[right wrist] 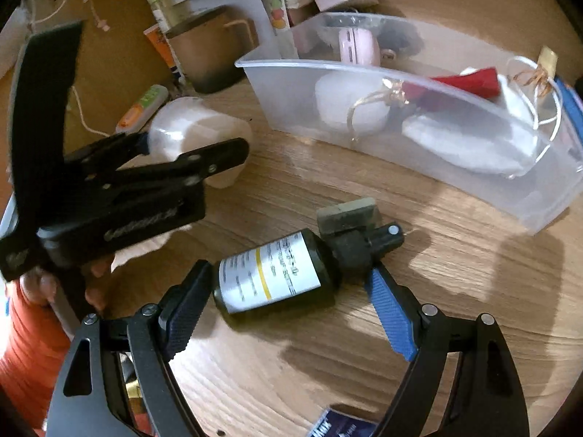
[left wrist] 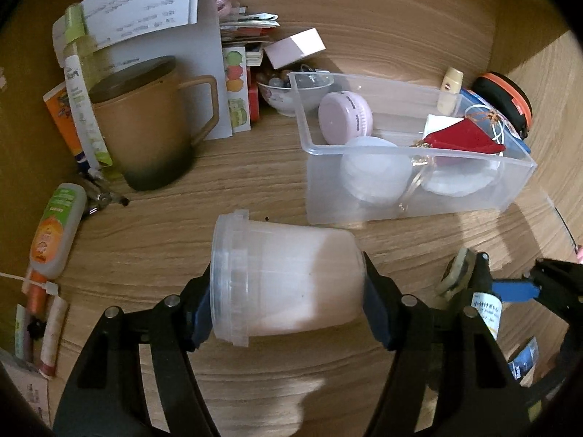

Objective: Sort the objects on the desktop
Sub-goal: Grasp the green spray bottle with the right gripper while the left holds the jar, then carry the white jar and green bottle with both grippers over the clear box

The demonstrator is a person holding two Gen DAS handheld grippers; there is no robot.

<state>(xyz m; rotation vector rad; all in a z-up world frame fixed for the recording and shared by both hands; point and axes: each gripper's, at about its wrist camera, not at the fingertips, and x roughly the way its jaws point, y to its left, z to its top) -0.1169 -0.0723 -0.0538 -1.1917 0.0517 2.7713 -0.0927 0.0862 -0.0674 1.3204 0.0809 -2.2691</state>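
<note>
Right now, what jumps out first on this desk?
The left claw clamps a lidded white tub lying on its side at the front. Beside it, the right claw straddles a dark spray bottle lying flat. Behind both stands a clear plastic bin of oddments.

I see warm, dim indoor light on the bench (left wrist: 255, 167), with soft shadows falling beside and ahead of the right gripper (right wrist: 288, 302). Both views bow hard at the dark rims. Beyond it, the left gripper (right wrist: 196, 149) is motion-blurred.
</note>
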